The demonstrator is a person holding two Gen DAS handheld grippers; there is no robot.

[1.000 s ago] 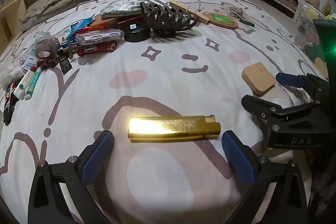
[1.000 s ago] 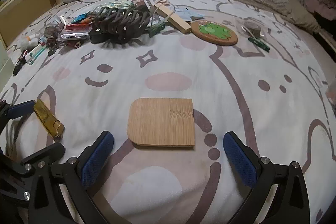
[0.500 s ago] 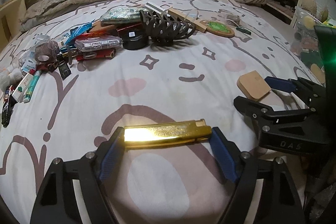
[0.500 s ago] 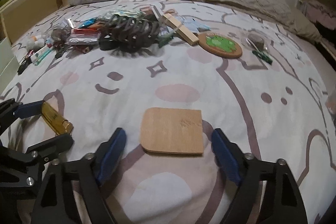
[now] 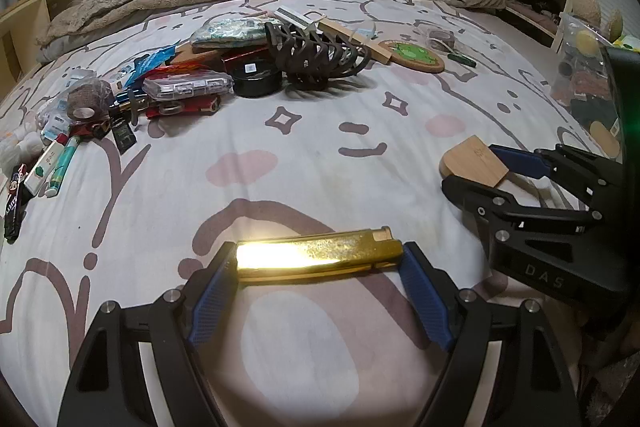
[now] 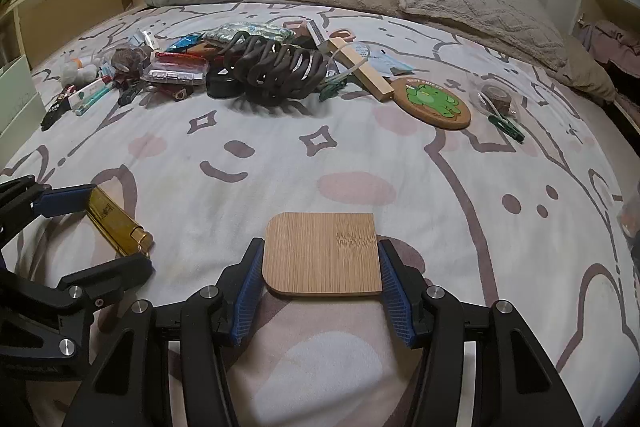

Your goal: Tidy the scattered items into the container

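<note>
L gripper [image 5: 318, 267] angled down, pads touching both ends of gold bar [image 5: 320, 257]. R gripper [image 6: 322, 279] beside it, jaws closing, pads at wood tile [image 6: 322, 254] edges.

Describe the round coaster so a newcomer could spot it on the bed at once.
On the patterned bedspread, look right of the clutter heap, past the big dark hair claw. The coaster lies flat beside a wooden block; it alone is round, with a green cartoon creature.

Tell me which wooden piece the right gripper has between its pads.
The plain bamboo square; the frog-printed round coaster and the long wooden block lie far back.
</note>
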